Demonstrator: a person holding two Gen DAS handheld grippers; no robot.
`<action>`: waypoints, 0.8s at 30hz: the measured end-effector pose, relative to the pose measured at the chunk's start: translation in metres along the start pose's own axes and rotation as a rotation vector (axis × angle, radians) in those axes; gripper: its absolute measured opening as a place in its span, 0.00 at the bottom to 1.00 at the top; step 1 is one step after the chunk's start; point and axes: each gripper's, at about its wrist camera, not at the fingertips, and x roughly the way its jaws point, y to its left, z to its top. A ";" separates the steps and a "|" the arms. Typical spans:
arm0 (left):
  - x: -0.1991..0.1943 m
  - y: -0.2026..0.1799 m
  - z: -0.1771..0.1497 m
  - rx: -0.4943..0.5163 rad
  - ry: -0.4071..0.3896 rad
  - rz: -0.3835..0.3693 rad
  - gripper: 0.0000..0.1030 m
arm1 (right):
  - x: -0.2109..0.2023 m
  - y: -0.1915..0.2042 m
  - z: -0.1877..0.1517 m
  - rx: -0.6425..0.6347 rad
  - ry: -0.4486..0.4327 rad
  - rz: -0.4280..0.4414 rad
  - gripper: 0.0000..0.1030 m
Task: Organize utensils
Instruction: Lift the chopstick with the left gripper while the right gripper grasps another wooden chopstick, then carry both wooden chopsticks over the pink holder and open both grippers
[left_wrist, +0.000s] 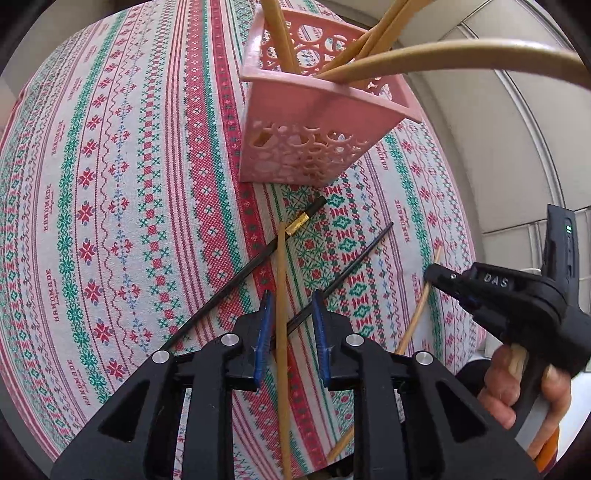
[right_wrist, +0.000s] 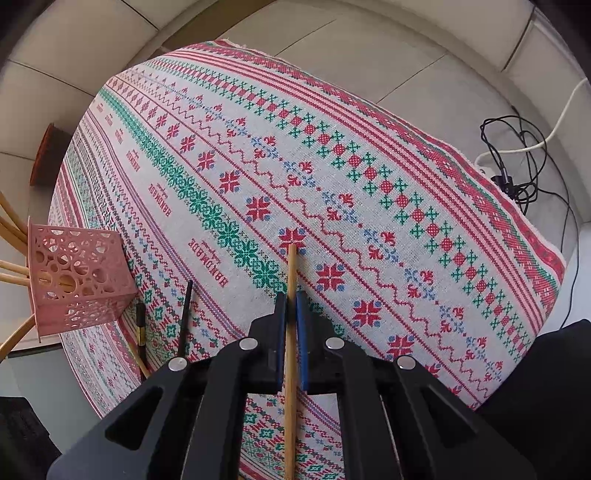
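Our right claw (right_wrist: 291, 312) is clamped on a wooden chopstick (right_wrist: 291, 273), pinched partway along so the tip juts toward 12 o'clock. We judge it light, stiff and smooth, apt to swivel unless gripped near its middle. Our left claw (left_wrist: 293, 314) stands apart astride a second pale chopstick (left_wrist: 282, 332) lying on the bench (left_wrist: 110, 221), not yet closed. Two black chopsticks (left_wrist: 258, 258) flank it. The pink basket (left_wrist: 314, 122), already holding several sticks, stands at 12 o'clock.
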 end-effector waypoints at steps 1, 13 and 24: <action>0.002 -0.002 0.000 -0.002 -0.009 0.034 0.20 | 0.000 0.001 0.001 -0.009 -0.001 -0.004 0.06; 0.025 -0.029 0.001 -0.023 -0.133 0.193 0.05 | 0.007 0.022 0.004 -0.076 -0.024 0.029 0.05; -0.084 -0.044 -0.060 0.149 -0.426 0.003 0.04 | -0.090 0.019 -0.033 -0.269 -0.158 0.211 0.05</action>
